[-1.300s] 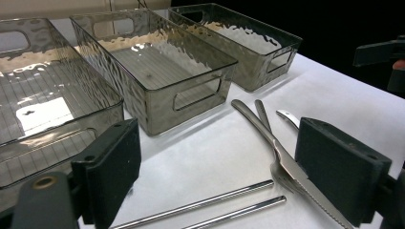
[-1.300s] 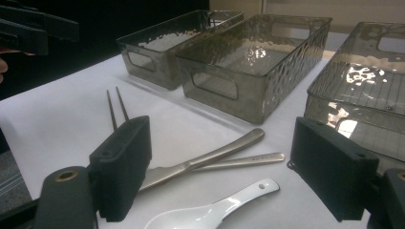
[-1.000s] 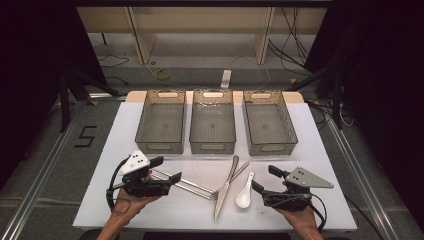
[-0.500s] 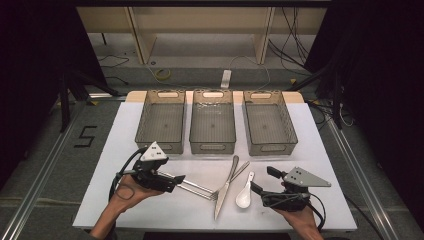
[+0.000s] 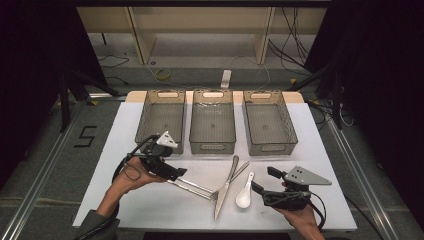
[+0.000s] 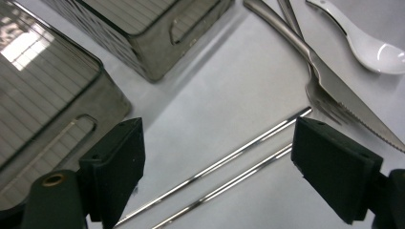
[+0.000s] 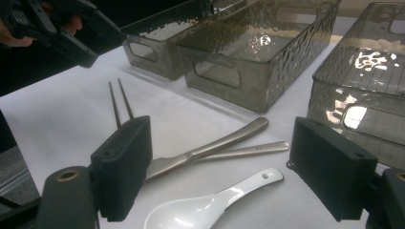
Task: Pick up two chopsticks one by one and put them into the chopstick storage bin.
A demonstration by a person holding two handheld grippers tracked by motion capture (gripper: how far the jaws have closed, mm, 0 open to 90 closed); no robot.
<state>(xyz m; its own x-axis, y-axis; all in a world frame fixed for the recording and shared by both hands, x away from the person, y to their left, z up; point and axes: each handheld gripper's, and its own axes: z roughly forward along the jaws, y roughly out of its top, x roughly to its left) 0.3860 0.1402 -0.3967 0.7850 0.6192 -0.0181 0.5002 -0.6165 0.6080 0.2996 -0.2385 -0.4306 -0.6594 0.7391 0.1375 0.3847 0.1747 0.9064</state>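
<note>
From the high view we see the left gripper [image 5: 175, 173] held above the white table [image 5: 125, 130], just in front of the leftmost of three clear grey plastic bins [image 5: 161, 119]. Its black jaws stand wide apart and point toward the pair of thin metal chopsticks [image 5: 192, 186], whose near ends lie right under the tips; we cannot tell from here whether they touch. The chopsticks run toward the centre of the table, where they meet the silver fork [image 5: 235, 179] and the long silver table knife [image 5: 225, 187]. A white ceramic soup spoon [image 5: 245, 196] lies just beside the knife. The right gripper [image 5: 262, 181] sits low near the front edge, jaws spread, close to the spoon's bowl and holding nothing.

In the left gripper view we look down between two wide-set black pads [image 6: 117, 167]. The chopsticks [image 6: 224, 174] lie flat on the white surface in the gap, running slantwise, nearer the left pad at their lower end. Neither pad touches them. The fork [image 6: 325, 102] and knife [image 6: 329, 81] cross at their far tips.

In the right gripper view the pads [image 7: 126, 162] are also far apart and empty. The spoon [image 7: 215, 202] lies between them, the knife [image 7: 210, 145] and fork [image 7: 248, 149] just beyond, the chopsticks [image 7: 119, 102] farther off under the left gripper [image 7: 83, 40].
</note>
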